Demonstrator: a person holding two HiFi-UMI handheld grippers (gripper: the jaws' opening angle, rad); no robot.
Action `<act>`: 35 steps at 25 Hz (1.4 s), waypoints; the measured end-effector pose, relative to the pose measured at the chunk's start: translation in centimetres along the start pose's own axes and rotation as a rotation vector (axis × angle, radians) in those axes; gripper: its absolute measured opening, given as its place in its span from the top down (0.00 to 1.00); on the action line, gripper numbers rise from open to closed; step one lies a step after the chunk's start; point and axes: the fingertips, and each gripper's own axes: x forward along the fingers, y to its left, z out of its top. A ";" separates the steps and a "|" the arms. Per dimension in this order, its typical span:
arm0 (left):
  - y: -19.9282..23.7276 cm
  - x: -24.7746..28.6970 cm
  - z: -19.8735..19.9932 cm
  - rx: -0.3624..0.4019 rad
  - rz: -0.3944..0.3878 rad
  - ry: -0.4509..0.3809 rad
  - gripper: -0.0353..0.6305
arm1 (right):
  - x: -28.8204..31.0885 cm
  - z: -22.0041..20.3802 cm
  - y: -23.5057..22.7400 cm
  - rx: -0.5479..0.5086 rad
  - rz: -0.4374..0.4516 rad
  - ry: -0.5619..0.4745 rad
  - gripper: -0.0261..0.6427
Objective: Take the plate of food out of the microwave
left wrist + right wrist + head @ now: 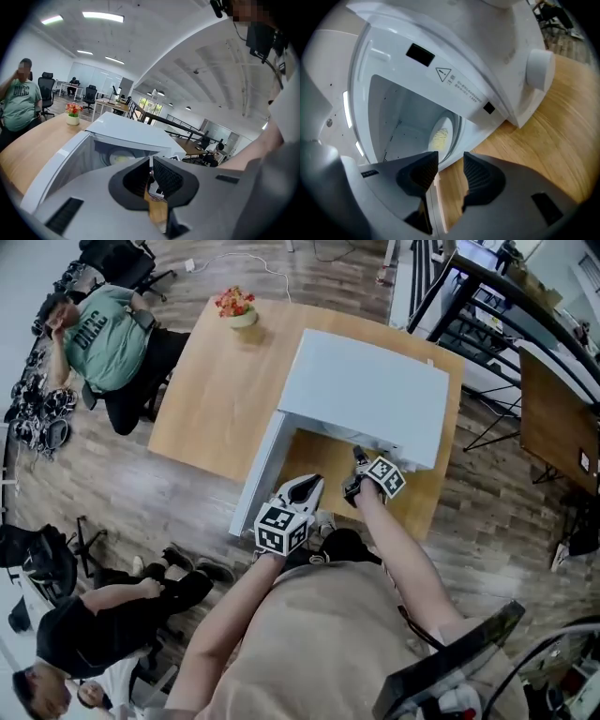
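While hovering at the mouth of the open microwave (370,390) on the wooden worktop (206,390), holds the right gripper (449,171) with jaws partly apart and nothing between them. Leaves the plate of food (440,136) inside the cavity, beyond those jaws and untouched. Keeps the left gripper (151,174) just beside the swung-out door (253,479), jaws closed together and empty. Shows a flower pot (236,307) near the worktop's far edge.

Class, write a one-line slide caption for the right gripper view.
Right gripper, jaws apart and empty, faces the open microwave with the plate of food inside.
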 end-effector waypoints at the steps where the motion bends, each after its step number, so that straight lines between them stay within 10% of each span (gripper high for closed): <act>1: 0.0 0.0 -0.2 -0.002 0.006 0.000 0.94 | 0.4 0.0 0.0 0.013 0.005 0.002 0.73; 35: 5.8 -4.5 0.3 0.007 0.093 0.035 0.94 | 6.2 -0.6 0.3 0.242 -0.124 -0.122 0.84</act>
